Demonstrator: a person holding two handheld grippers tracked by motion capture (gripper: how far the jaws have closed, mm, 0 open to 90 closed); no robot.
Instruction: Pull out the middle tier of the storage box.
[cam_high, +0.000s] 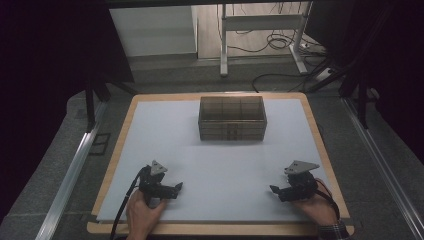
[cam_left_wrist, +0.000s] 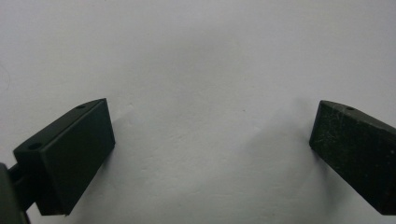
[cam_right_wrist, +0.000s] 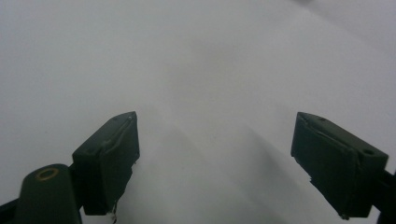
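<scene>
On the near edge of the white tabletop (cam_high: 220, 165), the left claw (cam_high: 176, 189) and right claw (cam_high: 274, 190) rest spread and empty, well apart from the far wooden box (cam_high: 232, 126), so any reach should go forward steadily, jaws wide.

Wooden box (cam_high: 232, 118) compartments too dim to see their contents
</scene>
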